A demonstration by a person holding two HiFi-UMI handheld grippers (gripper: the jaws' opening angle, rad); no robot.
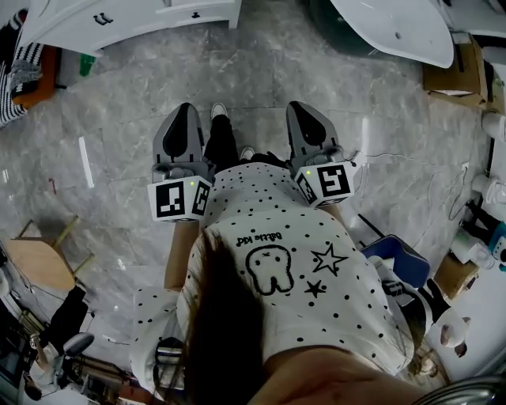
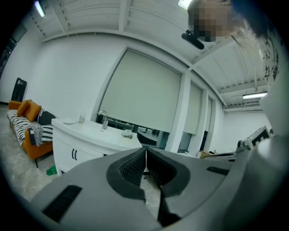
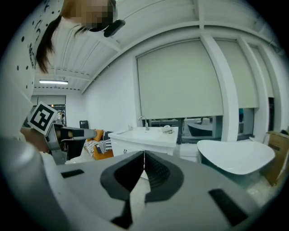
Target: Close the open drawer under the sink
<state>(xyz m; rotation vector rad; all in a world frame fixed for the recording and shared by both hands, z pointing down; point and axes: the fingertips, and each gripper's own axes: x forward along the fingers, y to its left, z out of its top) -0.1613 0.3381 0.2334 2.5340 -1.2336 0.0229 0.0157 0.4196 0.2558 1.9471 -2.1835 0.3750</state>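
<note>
I take this to be the approach, with the closing itself not yet begun. My left tongs (image 1: 183,111) and right tongs (image 1: 305,109) are held side by side in front of my body, both aimed toward the sink cabinet (image 1: 134,22), and both are well short of it, with a wide stretch of grey marble floor (image 1: 261,75) between their tips and its white front. The left gripper view shows the left tongs pressed together with nothing between the ribbed pads. The right gripper view shows the same for the right tongs: tips meeting, nothing pinched. The cabinet stands against the window wall, and its white bench top (image 2: 97,133) carries the faucet (image 2: 104,120). A pair of dark handles (image 2: 73,154) shows on its front, below the top. The drawer I am to close belongs to this front, under the sink, but from this far off I cannot tell which panel stands out from the rest. A large white basin (image 3: 235,155) sits on the floor to one side of the cabinet, and an orange sofa (image 2: 25,135) lies beyond its other end. Neither is in my line to the cabinet front. Next, I judge, I must get close to the cabinet and find the drawer front that juts out. Then I should lower one pair of tongs to its height, set the tips flat against the panel near its middle, and push straight in until it sits flush with the cabinet front. No grasp should be needed, so the tongs can stay as they are.
</note>
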